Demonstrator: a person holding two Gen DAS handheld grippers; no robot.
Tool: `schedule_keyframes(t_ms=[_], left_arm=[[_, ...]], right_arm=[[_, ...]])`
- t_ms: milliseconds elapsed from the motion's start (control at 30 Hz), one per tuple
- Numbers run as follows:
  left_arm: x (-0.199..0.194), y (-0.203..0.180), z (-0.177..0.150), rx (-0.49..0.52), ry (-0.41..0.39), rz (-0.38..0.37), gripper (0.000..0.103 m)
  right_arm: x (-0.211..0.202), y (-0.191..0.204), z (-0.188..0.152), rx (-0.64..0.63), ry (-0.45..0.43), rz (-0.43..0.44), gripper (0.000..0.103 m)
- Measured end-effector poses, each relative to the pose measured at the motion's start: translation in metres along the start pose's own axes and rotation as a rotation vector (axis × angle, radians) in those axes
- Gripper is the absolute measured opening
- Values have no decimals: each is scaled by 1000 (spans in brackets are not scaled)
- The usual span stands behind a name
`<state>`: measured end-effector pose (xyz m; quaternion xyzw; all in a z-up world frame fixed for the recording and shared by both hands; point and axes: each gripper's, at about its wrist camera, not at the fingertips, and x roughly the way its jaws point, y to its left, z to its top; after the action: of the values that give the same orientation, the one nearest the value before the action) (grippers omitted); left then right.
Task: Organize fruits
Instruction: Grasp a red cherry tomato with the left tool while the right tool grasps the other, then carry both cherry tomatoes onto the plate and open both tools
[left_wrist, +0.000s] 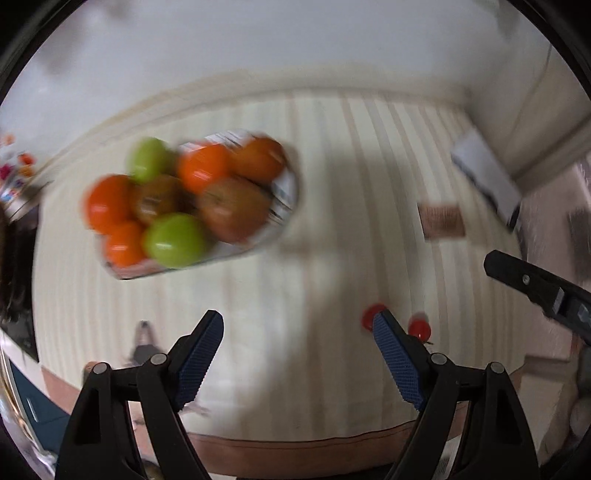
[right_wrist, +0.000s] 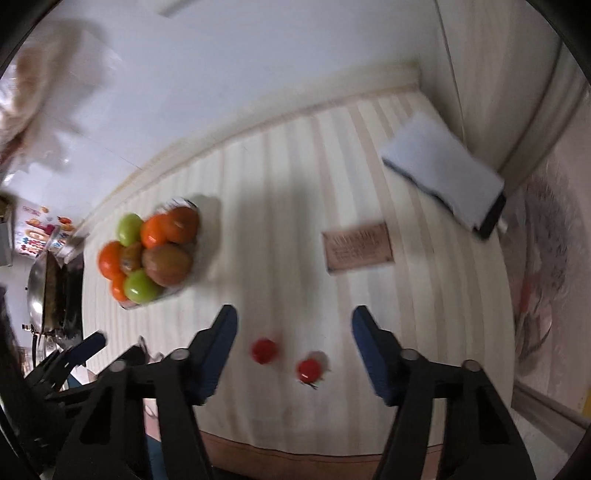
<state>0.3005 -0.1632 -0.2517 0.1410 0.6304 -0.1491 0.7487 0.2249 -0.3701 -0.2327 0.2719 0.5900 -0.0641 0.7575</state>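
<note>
Right gripper (right_wrist: 293, 328) held above the striped tablecloth (right_wrist: 295, 184), jaws parted with nothing between the pads, pointing steeply down; two small red fruits just beyond the fingertips, framed in the gap: left red fruit (right_wrist: 264, 350) and right red fruit (right_wrist: 309, 370), near each other but apart, loose on the cloth; left gripper (left_wrist: 297, 332) likewise spread wide and empty, aimed straight down, its right finger partly covering one of the red fruits (left_wrist: 369, 315); further out to the left, a fruit bowl (right_wrist: 173, 290) heaped with oranges (right_wrist: 110, 260), green apples (right_wrist: 140, 286) and brownish-red apples (right_wrist: 168, 264); beyond to the right, a brown card (right_wrist: 357, 246) and a folded pale cloth (right_wrist: 441, 162) near the table's far corner

Likely light, smooth and round, so apt to roll or squirt out from under a skewed pinch; probably thin-skinned and soft, so bruised or burst by a hard squeeze; best taken across the widest part, pads on opposite sides, closing gently from above; right red fruit showing a dark stalk at its lower edge, lying on the cloth toward the near edge of the table, so stem axis seemingly tipped flat rather than upright; otherwise near-spherical, no real long axis; left one too blurred for its stalk to be judged
</note>
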Motion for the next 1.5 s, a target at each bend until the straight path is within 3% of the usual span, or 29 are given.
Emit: schedule_keyframes(t_ms=[133,300,400,467,633,733,1100,1333,1500], left_arm=[[44,-31,5,72,89,-25,74],[73,-55,8,128,137,-47,70],[88,-63,6,138,178,-67,58],[94,-68,5,149,190,-68,44],[95,-75,-1,166,175,-80,27],[93,-69,-4,142,175,-80,27],[76,14,-23,-26,189,-57,27],[76,42,-30,-137,198,-82,27],[68,59,-29,-175,178,-100,27]], right_arm=[[33,-25,-17,56,72,31,51],[55,-48,-36,119,118,40,50],[59,-52,-41,131,131,43,50],[62,-52,-44,125,138,38,50],[70,-45,-46,112,157,42,50],[73,-40,-43,109,163,49,50],[93,-9,-52,34,207,65,50],[114,10,-60,-54,194,-8,29],[117,25,-61,-130,171,-63,28]])
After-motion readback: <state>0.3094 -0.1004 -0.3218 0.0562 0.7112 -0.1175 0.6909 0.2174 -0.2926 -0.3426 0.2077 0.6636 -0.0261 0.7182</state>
